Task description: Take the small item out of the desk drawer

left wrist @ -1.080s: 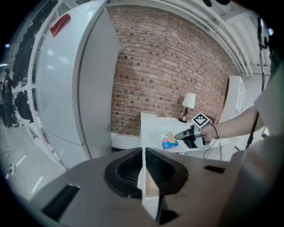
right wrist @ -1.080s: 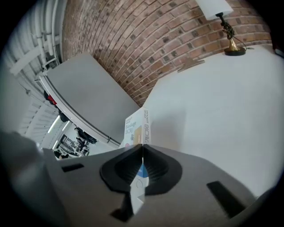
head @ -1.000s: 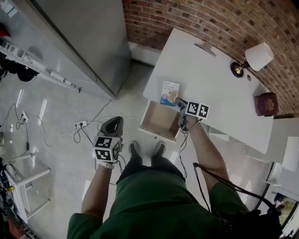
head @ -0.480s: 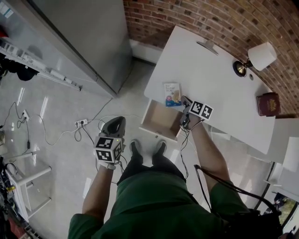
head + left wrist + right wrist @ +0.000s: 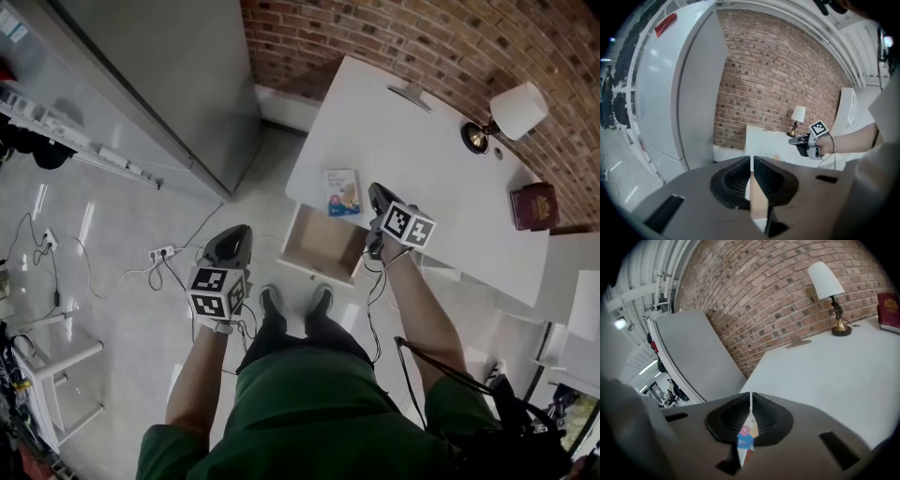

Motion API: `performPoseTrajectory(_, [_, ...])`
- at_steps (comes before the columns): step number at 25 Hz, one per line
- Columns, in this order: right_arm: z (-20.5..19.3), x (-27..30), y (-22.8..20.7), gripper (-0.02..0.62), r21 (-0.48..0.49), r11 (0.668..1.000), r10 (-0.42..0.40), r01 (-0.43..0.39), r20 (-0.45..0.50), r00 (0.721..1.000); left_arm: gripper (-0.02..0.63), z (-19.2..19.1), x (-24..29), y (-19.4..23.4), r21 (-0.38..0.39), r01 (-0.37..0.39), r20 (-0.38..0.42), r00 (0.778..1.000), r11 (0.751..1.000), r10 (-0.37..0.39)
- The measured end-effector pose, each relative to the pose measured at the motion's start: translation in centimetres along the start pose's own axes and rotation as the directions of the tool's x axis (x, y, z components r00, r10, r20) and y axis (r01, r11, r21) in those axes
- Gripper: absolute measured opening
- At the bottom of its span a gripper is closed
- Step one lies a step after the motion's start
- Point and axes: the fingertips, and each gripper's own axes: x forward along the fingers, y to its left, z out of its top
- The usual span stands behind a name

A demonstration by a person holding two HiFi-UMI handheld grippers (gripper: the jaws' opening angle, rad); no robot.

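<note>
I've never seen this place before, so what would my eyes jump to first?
Likely the white desk against the brick wall, with its drawer pulled open at the front. A small colourful packet lies on the desktop just behind that drawer, and the right tongs hover close beside it. A lamp with a white shade stands at the far corner.

I had the head camera high above, looking steeply down on the desk [image 5: 450, 169]. Each gripper camera rode close behind its jaws, facing the brick wall [image 5: 778, 70]. All three views shared the desk and lamp [image 5: 825, 280].
</note>
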Motion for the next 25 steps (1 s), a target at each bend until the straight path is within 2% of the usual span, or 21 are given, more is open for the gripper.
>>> performPoseTrajectory(3, [2.7, -1.6, 3.6, 0.011, -0.104, 0.994, 0.044, -0.038, 0.053, 0.998, 0.013, 2.3, -0.2, 0.4, 0.016, -0.007, 0.044, 0.999, 1.000, 0.006])
performPoseTrajectory(8, [6.9, -4.6, 9.3, 0.005, -0.271, 0.959, 0.119, -0.081, 0.127, 0.985, 0.013, 7.2, -1.4, 0.5, 0.041, -0.015, 0.138, 0.990, 0.999, 0.010])
performPoseTrajectory(15, [11.2, -8.6, 14.7, 0.005, -0.428, 0.902, 0.165, -0.051, 0.234, 0.958, 0.013, 13.3, -2.8, -1.0, 0.104, -0.014, 0.248, 0.969, 0.994, -0.012])
performPoseTrajectory(20, [13.0, -11.5, 17.7, 0.005, -0.476, 0.879, 0.193, -0.029, 0.299, 0.935, 0.014, 17.0, -4.3, -2.7, 0.135, 0.002, 0.326, 0.944, 0.991, -0.046])
performPoseTrajectory(25, [14.8, -14.3, 20.1, 0.005, -0.442, 0.896, 0.213, -0.038, 0.353, 0.911, 0.013, 20.4, -6.3, -3.5, 0.136, 0.015, 0.410, 0.909, 0.991, -0.070])
